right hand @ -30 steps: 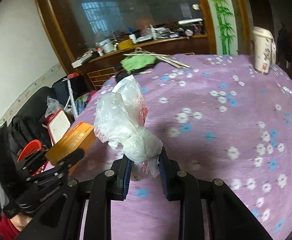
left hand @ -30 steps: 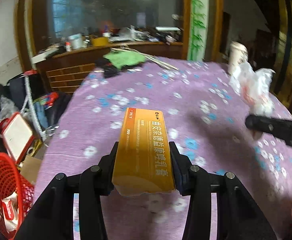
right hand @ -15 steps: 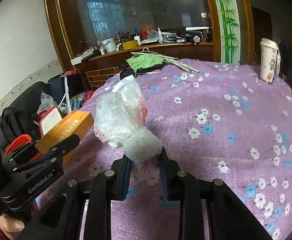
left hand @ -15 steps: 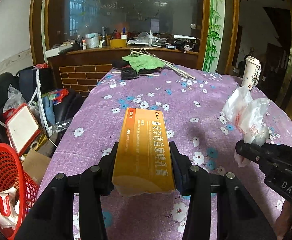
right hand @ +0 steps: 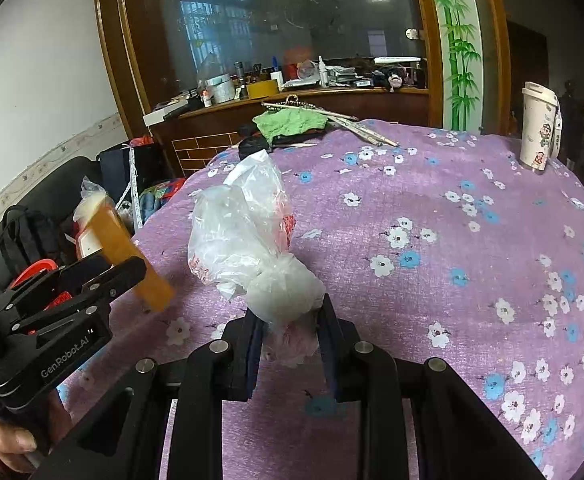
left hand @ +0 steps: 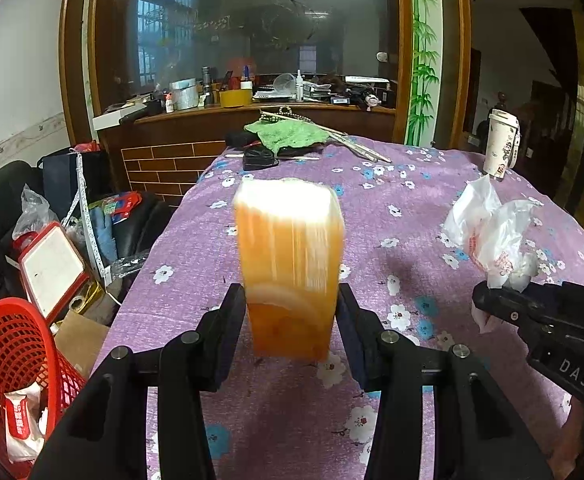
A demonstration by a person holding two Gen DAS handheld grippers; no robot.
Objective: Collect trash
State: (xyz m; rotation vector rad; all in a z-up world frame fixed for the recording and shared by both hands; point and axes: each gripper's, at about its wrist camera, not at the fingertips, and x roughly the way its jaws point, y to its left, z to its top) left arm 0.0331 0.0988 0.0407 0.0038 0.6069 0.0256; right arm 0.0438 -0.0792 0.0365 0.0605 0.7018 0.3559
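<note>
1. A cluttered room; a purple flowered bench fills both views.
2. The orange box, sharp and flat half a second ago, now blurs and tips upright in my left claw, which stays clenched on it; I judge it ready for the red basket.
3. My right claw grasps the plastic bag above the bench.
4. Both claws angle downward, side by side.

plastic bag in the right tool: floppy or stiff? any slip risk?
Probably floppy: the plastic bag is thin, crumpled film, and its loose top stands free above the right tool. Likely light for its size, since it looks mostly air. Slip risk seems modest: the pads pinch a knotted wad, though slick film could creep.
</note>
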